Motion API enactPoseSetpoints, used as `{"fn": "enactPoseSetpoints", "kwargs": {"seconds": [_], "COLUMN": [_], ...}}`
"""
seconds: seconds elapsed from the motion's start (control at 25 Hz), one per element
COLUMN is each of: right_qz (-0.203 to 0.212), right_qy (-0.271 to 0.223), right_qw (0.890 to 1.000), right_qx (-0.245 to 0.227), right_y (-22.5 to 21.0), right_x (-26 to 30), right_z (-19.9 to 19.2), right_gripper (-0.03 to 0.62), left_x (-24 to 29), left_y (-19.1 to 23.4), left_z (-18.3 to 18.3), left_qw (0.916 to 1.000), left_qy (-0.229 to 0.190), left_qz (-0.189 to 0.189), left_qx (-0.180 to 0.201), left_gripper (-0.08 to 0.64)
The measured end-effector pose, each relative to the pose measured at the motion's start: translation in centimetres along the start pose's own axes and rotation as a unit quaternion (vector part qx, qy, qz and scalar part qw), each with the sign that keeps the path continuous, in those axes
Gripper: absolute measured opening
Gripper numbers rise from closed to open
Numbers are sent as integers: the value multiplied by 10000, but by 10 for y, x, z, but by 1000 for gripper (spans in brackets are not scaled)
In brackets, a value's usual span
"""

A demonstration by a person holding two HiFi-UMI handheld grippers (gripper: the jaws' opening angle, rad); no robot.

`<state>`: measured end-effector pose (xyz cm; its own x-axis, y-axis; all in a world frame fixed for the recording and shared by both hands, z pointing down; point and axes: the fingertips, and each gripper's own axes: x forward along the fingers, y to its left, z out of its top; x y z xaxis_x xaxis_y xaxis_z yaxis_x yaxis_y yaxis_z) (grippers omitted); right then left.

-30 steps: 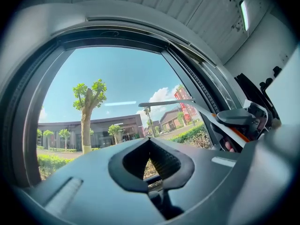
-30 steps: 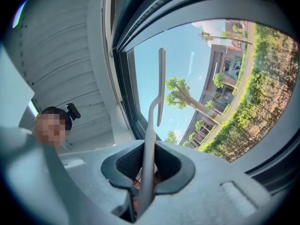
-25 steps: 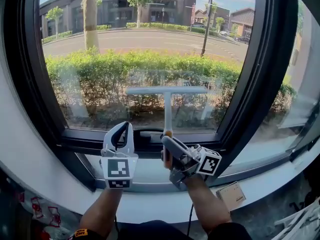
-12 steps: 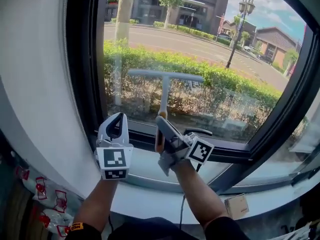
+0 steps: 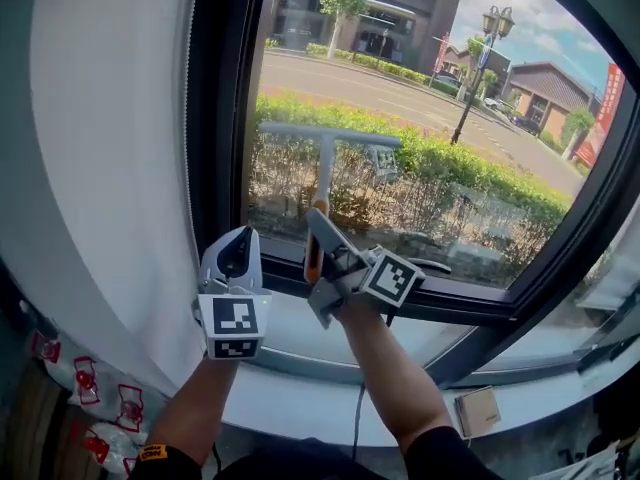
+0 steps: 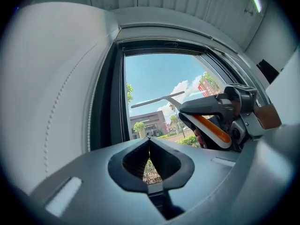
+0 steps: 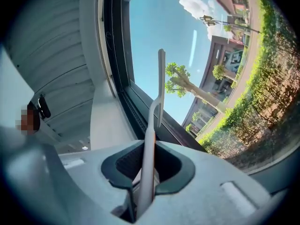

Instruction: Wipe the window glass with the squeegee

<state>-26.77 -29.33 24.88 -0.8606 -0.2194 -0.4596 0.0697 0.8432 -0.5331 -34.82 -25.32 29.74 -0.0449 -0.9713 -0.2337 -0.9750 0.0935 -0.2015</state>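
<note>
Two grippers are up in front of you, and only one is loaded. Your right gripper has its jaws closed on the orange and white handle of the squeegee. In the right gripper view the handle stands between the dark pads, and the pale shaft rises from there to the blade, seen edge-on. From the head view the shaft points up and slightly right, and the long blade lies crosswise at its top, nearly level. It sits over the lower left part of the window glass, near the black frame. Whether the blade's edge presses on the pane cannot be told. Your left gripper sits just to the left of the right one and a little lower, apart from the squeegee. Its tips are together and nothing is between them; only a narrow slit behind the tips shows some greenery beyond. Below both grippers runs the pale sill, and a thin black cable hangs under your right forearm. To the left the white wall curves up beside the frame. Outside the glass a green hedge lines a road, with a dark building and a lamp post behind it.
</note>
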Motion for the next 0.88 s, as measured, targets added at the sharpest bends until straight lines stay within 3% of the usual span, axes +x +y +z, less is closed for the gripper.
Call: {"fn": "enactPoseSetpoints", "kwargs": {"seconds": [0.44, 0.88], "right_qz": [-348, -1060], "right_qy": [120, 280], "right_qw": [9989, 9883], "right_qx": [282, 1058], "right_y": [-29, -78], "right_x": [-14, -75], "right_z": [-48, -132], "right_gripper": [49, 49], "left_x": [-5, -11], "left_y": [0, -26], "left_z": [-45, -123], "left_qw": [9991, 9909], "left_qy": [322, 1185], "left_qz": [-187, -422], "left_qx": [-191, -481], "left_gripper": [11, 11]}}
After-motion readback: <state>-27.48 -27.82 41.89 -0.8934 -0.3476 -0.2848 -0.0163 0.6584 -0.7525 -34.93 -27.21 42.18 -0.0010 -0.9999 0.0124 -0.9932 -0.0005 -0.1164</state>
